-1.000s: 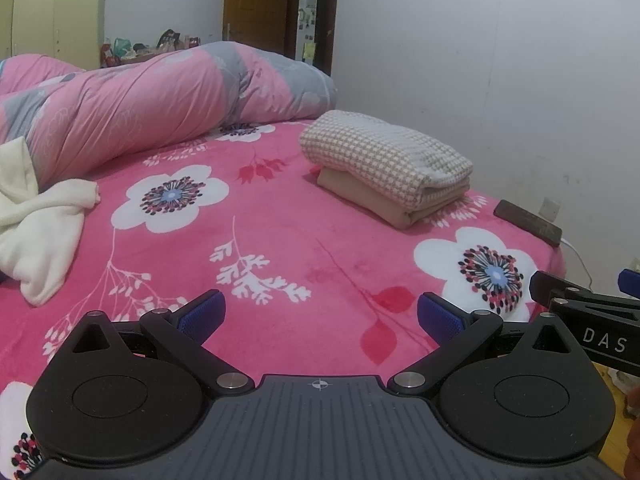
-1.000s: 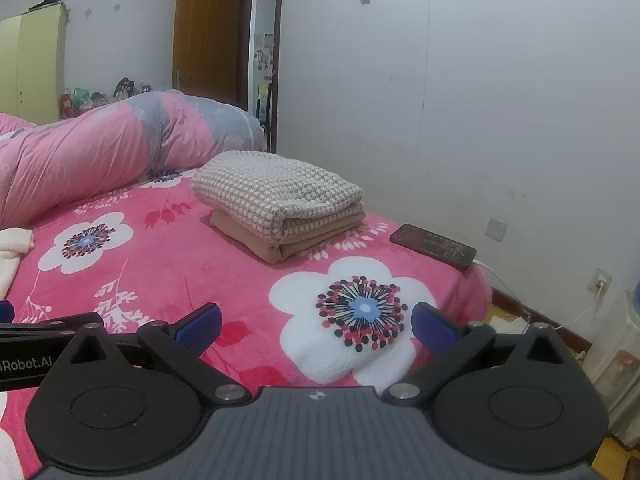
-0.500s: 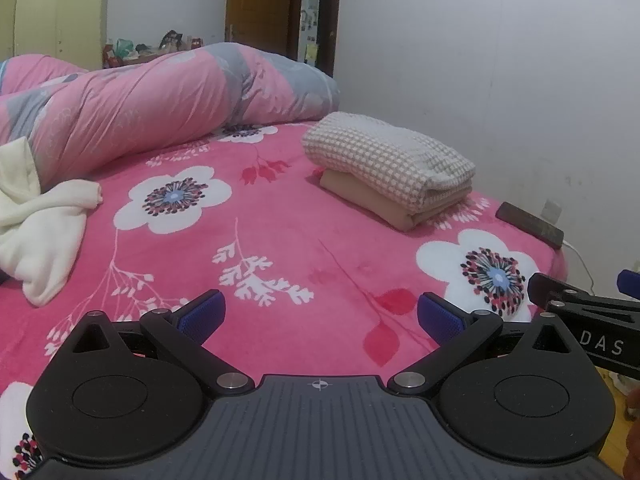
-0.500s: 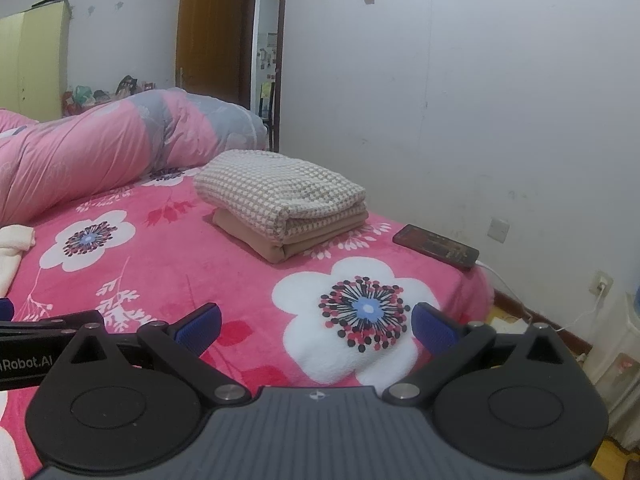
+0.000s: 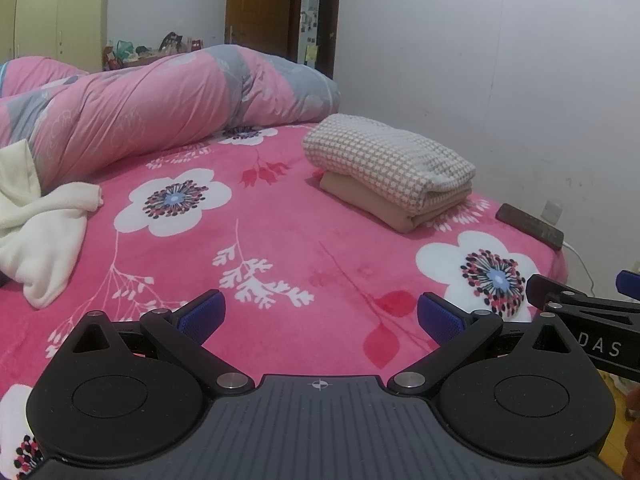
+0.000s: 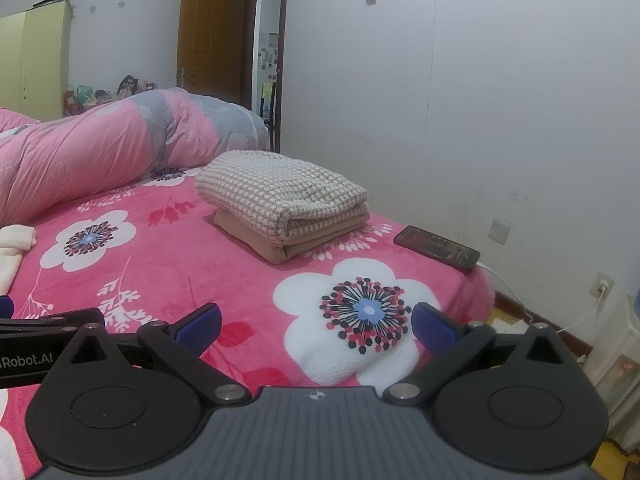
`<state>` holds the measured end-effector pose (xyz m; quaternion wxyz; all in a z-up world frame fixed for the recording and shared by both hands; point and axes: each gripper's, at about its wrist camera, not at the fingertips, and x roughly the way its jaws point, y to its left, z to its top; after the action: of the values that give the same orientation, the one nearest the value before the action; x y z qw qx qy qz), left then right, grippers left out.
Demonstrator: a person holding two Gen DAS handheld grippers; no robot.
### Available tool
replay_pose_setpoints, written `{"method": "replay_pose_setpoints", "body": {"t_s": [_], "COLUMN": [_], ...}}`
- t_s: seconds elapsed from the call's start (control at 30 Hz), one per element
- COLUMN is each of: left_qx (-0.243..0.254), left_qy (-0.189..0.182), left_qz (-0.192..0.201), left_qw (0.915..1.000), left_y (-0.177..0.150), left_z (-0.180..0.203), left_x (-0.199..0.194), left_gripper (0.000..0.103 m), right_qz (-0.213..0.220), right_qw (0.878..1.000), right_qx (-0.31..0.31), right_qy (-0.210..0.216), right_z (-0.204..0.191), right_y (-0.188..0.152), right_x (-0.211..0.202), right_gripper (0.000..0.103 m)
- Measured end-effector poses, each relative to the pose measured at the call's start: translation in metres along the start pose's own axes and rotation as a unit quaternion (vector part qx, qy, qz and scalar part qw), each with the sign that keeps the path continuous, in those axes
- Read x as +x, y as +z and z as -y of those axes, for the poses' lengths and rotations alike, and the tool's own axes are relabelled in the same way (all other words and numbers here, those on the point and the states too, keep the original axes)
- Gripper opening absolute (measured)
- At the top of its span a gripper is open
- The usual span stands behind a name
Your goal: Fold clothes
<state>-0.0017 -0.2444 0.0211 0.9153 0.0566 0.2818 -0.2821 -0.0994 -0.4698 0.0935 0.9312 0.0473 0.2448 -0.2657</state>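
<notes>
On the far right part of the bed, a folded stack of clothes sits in two layers: a beige-and-white checked knit garment (image 5: 386, 160) (image 6: 280, 192) lies on top of a plain tan folded garment (image 5: 372, 204) (image 6: 276, 242). Well apart from it, at the left edge of the bed, a crumpled cream fleece garment (image 5: 38, 224) (image 6: 14, 246) lies unfolded, with one sleeve reaching toward the middle.

Both piles rest on a bright pink plush bedspread with large white flowers (image 5: 248, 248) (image 6: 168, 264). Behind them, along the far side, a rolled pink-and-grey quilt (image 5: 160, 104) (image 6: 120, 140) stretches across the bed. Near the right edge, just right of the folded stack, a dark smartphone (image 5: 530, 226) (image 6: 436, 248) lies flat with a white cable at its near end.

The left tool (image 5: 320, 316) hangs over the near part of the bedspread, its blue-padded fingers (image 5: 202, 314) spread wide and holding nothing. The right tool (image 6: 316, 322) is beside it, to the right, over a white flower, its blue fingers (image 6: 432, 326) likewise wide apart and empty. Neither touches any cloth.

A brown wooden door (image 6: 210, 36) stands open in the far white wall.
</notes>
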Motion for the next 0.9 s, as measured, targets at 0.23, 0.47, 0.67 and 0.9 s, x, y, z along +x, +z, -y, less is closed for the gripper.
{"method": "replay_pose_setpoints", "body": {"t_s": [0.23, 0.47, 0.67, 0.9], "left_qx": [0.0, -0.001, -0.002, 0.0], "left_qy": [0.001, 0.0, 0.001, 0.003], "left_qz": [0.0, -0.002, -0.003, -0.002], "left_qw": [1.0, 1.0, 1.0, 1.0], "left_y": [0.0007, 0.0001, -0.0004, -0.0016], "left_z": [0.0009, -0.0013, -0.0016, -0.0017], "left_x": [0.0003, 0.001, 0.0011, 0.0005], "left_gripper": [0.103, 0.103, 0.103, 0.103], "right_qz": [-0.001, -0.002, -0.003, -0.003], "right_qw": [1.0, 1.0, 1.0, 1.0], "right_qx": [-0.001, 0.001, -0.001, -0.001], "right_qy": [0.001, 0.0, 0.001, 0.001], "right_z": [-0.0002, 0.0001, -0.0016, -0.0022], "right_y": [-0.0002, 0.0, -0.0005, -0.0012], "right_x": [0.0001, 0.0014, 0.0015, 0.0011], "right_gripper": [0.103, 0.103, 0.103, 0.103]}}
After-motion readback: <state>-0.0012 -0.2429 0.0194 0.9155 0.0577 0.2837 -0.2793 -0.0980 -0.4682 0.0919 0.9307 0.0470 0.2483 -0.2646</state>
